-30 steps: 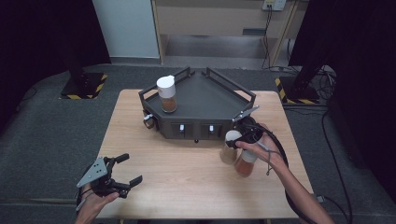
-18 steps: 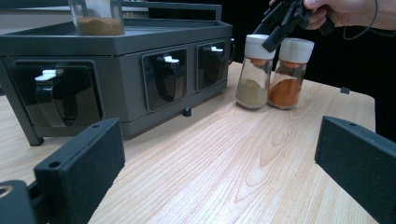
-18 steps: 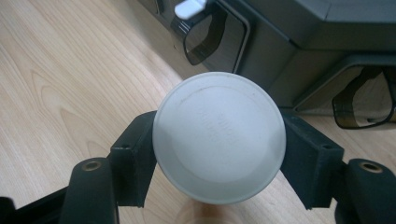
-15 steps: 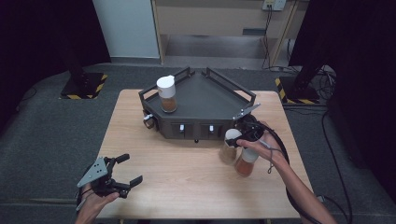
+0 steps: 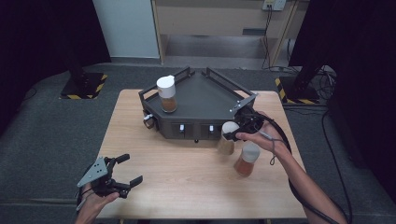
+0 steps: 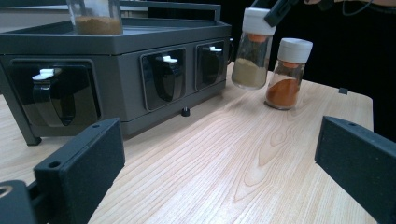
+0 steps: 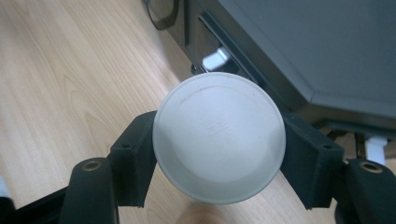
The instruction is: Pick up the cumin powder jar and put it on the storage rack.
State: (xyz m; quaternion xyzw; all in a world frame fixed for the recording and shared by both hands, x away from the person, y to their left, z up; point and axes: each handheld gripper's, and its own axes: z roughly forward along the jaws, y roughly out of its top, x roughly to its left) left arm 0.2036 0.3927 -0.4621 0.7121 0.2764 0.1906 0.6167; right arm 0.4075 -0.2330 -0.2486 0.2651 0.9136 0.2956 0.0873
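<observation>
My right gripper (image 5: 237, 129) is shut on the white cap (image 7: 219, 137) of a jar of beige powder (image 5: 226, 141), just in front of the dark grey rack (image 5: 205, 93). In the left gripper view this jar (image 6: 251, 53) leans slightly, and I cannot tell whether its base touches the table. A jar of orange powder (image 5: 246, 159) stands on the table beside it, also seen as the orange jar (image 6: 286, 74). Another white-capped jar (image 5: 166, 93) with brown powder stands on the rack's back left. My left gripper (image 5: 120, 173) is open near the table's front left corner, holding nothing.
The rack's front face has several recessed slots with white tabs (image 6: 164, 74). It has low rails (image 5: 224, 81) along its back edges. The wooden table (image 5: 177, 172) stands on a grey carpet, with a wooden cabinet behind it.
The right gripper and the beige powder jar have shifted a little toward the rack. The left gripper has not moved.
</observation>
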